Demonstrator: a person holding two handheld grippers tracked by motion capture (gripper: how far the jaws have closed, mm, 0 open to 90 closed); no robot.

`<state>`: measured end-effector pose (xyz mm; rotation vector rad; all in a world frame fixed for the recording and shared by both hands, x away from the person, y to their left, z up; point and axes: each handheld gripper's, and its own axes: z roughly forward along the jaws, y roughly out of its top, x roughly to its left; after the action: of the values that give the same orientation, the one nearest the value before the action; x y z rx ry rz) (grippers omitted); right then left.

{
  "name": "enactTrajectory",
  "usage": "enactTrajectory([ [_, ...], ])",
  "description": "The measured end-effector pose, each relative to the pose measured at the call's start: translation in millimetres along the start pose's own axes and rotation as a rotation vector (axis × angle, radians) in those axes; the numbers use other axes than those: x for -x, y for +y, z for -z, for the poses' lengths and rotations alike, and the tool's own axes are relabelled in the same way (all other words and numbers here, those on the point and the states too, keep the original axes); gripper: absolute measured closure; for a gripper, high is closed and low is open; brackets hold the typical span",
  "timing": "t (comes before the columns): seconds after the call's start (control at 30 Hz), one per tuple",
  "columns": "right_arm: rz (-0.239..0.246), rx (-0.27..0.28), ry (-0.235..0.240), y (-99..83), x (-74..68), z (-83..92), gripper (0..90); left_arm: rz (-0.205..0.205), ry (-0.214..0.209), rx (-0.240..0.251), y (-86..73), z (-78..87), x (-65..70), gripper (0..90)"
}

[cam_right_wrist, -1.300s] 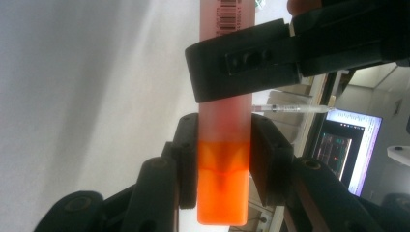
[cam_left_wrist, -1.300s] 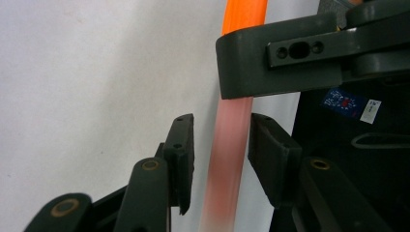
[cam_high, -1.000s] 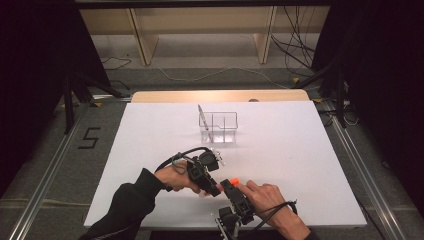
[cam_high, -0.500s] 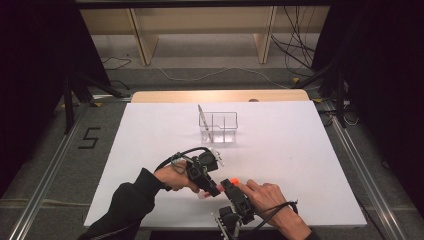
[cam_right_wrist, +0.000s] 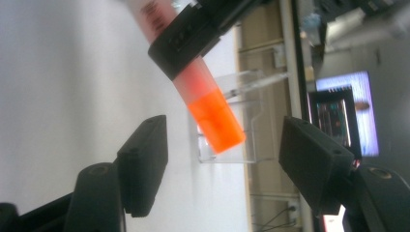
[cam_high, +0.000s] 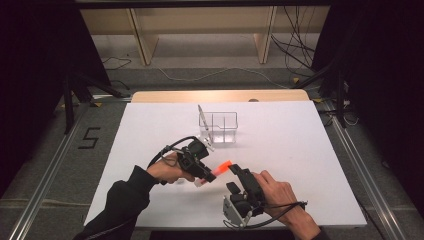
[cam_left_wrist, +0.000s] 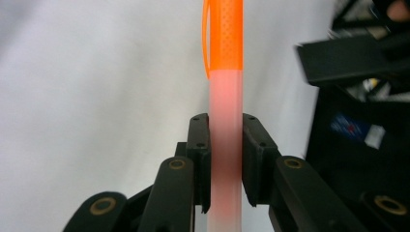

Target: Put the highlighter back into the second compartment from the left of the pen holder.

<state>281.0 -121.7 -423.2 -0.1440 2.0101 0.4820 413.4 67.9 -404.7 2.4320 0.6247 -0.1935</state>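
Note:
An orange highlighter [cam_high: 220,167] with a pale barrel and an orange cap is clamped across its barrel by my left gripper [cam_high: 204,176], which is shut on it. In the left gripper view the pads [cam_left_wrist: 199,145] press both sides of the highlighter [cam_left_wrist: 225,96]. My right gripper [cam_high: 234,169] sits just right of the cap end. Its jaws have just been opening, and in the right gripper view the highlighter's cap [cam_right_wrist: 215,118] hangs between the open right gripper [cam_right_wrist: 222,159] without touching either pad.
A clear plastic holder [cam_high: 218,128] stands on the white board [cam_high: 300,150] beyond the hands, with a slim pen [cam_high: 201,117] leaning in its left corner. A wooden strip edges the board's far side; metal rails run along both sides.
The right gripper's jaws have spread apart off the orange cap. Both hands have lifted slightly, and the highlighter has moved a little away with the left gripper.

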Motion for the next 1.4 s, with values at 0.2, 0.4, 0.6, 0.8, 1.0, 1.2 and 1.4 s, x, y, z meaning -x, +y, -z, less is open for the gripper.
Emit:
enactTrajectory([
  [0.2, -0.343, 0.037, 0.011, -15.4, 13.8, 3.2, 32.0, 0.060, 0.113, 0.157, 2.0, 6.1, -7.2, 76.2],
  [0.4, -0.679, 0.089, 0.097, -35.3, 27.3, 5.3, 30.2, 0.138, 0.212, 0.347, 1.7, 11.8, -12.6, 76.2],
  [0.6, -0.938, 0.148, 0.194, -53.4, 35.8, 3.7, 29.1, 0.183, 0.289, 0.494, 5.9, 15.5, -16.3, 76.2],
  [0.8, -1.096, 0.164, 0.255, -67.7, 37.9, 1.6, 27.9, 0.192, 0.318, 0.563, 15.0, 14.2, -17.2, 76.1],
  [1.0, -1.132, 0.135, 0.264, -75.5, 35.8, -2.0, 27.6, 0.195, 0.354, 0.622, 23.6, 15.0, -21.3, 76.1],
  [1.2, -1.117, 0.118, 0.270, -74.5, 34.8, -4.0, 27.7, 0.192, 0.386, 0.644, 27.3, 12.4, -27.9, 76.2],
  [1.4, -1.124, 0.116, 0.275, -74.8, 34.6, -4.8, 27.7, 0.216, 0.416, 0.672, 31.2, 12.9, -37.0, 76.1],
])
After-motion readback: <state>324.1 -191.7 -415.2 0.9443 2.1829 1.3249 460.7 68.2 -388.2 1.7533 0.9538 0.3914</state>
